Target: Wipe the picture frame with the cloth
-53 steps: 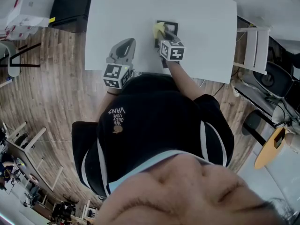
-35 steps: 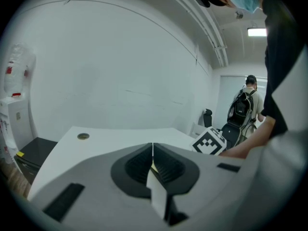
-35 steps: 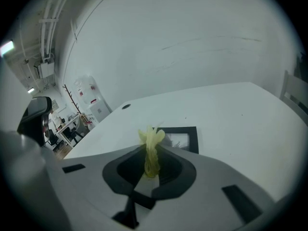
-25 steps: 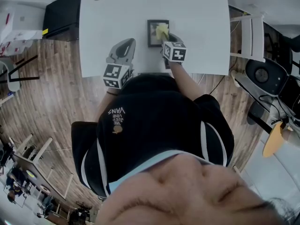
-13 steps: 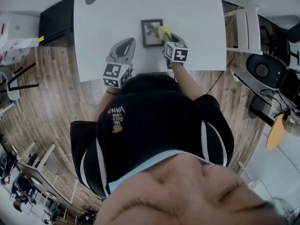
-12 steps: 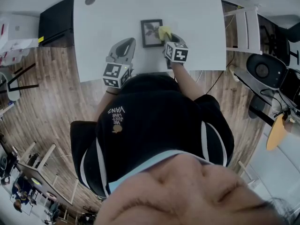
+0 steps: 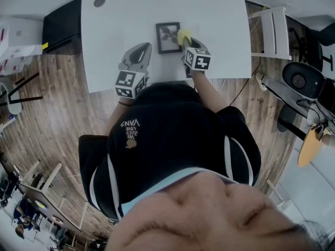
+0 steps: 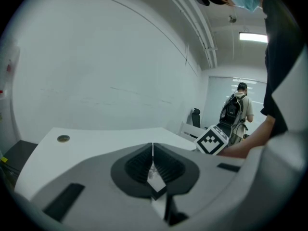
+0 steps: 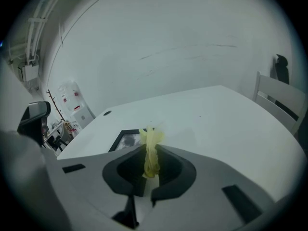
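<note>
A small black picture frame [image 7: 168, 37] lies flat on the white table [image 7: 131, 20]; the right gripper view shows the frame [image 9: 126, 139] just ahead and to the left of the jaws. My right gripper [image 7: 187, 41] is shut on a yellow cloth [image 7: 183, 36], which sits at the frame's right edge. The bunched cloth [image 9: 151, 150] stands up between the closed jaws. My left gripper [image 7: 137, 56] rests near the table's front edge, left of the frame, shut with nothing in it [image 8: 153, 163].
A round grommet [image 7: 99, 2] marks the table's far left corner. A white chair [image 7: 272, 33] stands to the right of the table, a black cabinet [image 7: 63, 20] to the left. A person with a backpack [image 8: 235, 110] stands in the background.
The right gripper with the yellow cloth has slid from the middle of the frame to its right edge. The left gripper has stayed put.
</note>
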Motion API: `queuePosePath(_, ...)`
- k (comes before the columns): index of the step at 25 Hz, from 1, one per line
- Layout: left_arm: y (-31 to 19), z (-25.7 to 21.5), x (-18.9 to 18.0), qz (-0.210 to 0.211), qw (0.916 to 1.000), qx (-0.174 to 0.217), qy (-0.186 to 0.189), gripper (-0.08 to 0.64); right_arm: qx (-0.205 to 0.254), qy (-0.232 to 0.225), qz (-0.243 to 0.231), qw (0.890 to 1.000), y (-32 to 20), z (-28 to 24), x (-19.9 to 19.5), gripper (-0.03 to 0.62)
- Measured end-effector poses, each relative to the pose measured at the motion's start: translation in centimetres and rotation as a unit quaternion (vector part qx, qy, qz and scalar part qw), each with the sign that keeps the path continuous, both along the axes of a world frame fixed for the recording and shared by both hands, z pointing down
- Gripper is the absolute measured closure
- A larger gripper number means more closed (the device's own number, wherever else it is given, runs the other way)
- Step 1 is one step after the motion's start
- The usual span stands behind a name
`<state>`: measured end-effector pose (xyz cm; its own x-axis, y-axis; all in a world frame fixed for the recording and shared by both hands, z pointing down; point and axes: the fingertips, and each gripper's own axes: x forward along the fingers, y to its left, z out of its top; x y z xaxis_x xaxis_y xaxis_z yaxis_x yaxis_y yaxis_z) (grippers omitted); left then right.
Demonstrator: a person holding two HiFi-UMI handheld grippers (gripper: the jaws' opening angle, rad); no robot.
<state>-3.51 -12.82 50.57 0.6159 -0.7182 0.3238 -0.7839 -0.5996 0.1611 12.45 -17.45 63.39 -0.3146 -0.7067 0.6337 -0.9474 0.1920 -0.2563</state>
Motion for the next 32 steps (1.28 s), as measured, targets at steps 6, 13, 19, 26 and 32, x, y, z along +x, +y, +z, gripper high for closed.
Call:
queuePosePath(6,0.5,0.3,-1.1,-0.012,0.9999,-0.004,-0.003,0.542,0.008,-0.015,-0.012,1.0,-0.1,-0.7,-1.9,0.546)
queuePosePath(13,1.1,-0.1,-2.5,-0.032,0.9995,-0.004,-0.003,0.542,0.008,-0.033,-0.046,0.998,0.5,-1.2,-5.0,0.546)
queuePosePath(19,1.5,0.2,-4.1,-0.046,0.9989,-0.009,-0.005,0.542,0.006,-0.05,-0.073,0.996,1.0,-1.2,-8.5,0.546)
queuePosePath(26,2.0,0.4,-4.9,-0.05,0.9987,-0.009,-0.008,0.541,0.0,-0.047,-0.099,0.994,1.8,-0.5,-10.8,0.546)
queuePosePath(32,1.7,0.5,-5.1,-0.046,0.9988,-0.013,-0.008,0.543,-0.004,-0.03,-0.094,0.995,1.8,0.5,-10.1,0.546)
